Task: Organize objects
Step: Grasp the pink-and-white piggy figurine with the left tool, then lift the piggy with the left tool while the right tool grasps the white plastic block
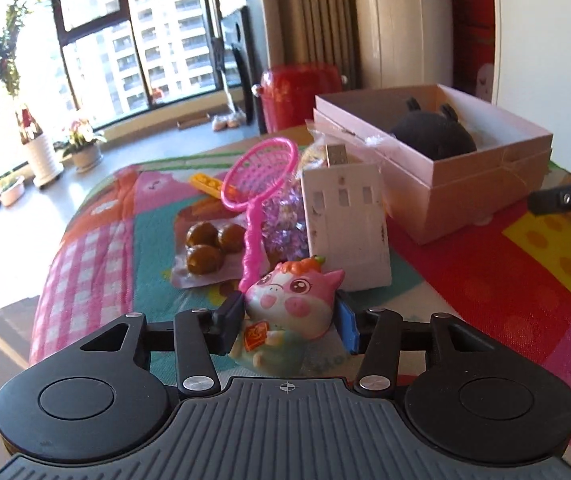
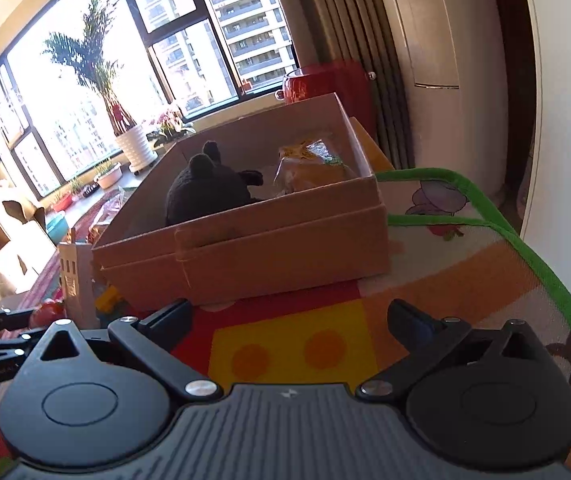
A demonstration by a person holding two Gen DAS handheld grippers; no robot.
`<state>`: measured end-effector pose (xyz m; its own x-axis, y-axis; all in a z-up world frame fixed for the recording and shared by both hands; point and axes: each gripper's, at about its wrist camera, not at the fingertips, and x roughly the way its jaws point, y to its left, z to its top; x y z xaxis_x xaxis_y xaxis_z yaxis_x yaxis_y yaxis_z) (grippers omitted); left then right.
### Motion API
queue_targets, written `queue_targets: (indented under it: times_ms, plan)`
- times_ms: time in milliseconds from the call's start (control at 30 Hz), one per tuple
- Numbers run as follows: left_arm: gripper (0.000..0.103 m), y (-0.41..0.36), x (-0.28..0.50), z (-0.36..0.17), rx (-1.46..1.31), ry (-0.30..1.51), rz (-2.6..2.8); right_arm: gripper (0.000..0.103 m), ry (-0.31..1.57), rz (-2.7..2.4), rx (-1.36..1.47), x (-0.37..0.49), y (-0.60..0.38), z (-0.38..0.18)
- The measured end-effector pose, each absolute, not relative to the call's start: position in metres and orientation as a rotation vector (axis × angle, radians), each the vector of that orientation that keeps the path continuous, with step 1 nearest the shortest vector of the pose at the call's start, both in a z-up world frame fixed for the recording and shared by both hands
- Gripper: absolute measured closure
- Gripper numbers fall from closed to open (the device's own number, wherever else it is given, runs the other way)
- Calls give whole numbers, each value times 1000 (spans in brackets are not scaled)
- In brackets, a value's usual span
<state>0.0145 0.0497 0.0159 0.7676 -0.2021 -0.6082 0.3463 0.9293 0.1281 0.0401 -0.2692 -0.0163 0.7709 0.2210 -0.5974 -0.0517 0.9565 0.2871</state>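
Observation:
My left gripper is shut on a pink pig figurine with an orange tuft, held just above the colourful mat. Behind it stand a white building model, a pink toy net, a pack of brown balls and a yellow brick. A pink open box at the right holds a black plush. My right gripper is open and empty above the mat, in front of the box, which holds the plush and an orange packet.
A purple shiny bag lies behind the net. The right gripper's fingertip shows at the right edge. The mat's green border marks the table edge on the right. A red bin, plant pots and windows stand beyond.

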Motion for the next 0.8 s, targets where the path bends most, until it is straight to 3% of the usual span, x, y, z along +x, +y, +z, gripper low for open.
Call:
queue_targets:
  times_ms: [433,500,733,800]
  plan:
    - [52,134,-36,13,-215,523,-205,1,614,318,4,12,-137,13]
    - [52,144,-42,14,-268,482,-193,14,596,357,-47,12,-107,18]
    - [52,166,-43,11,-393,462,-174,23,622,239,-170,50,-42,7]
    - [52,167,-45,13,-388,457,-181,31,650,228,-181,61,-35,2]
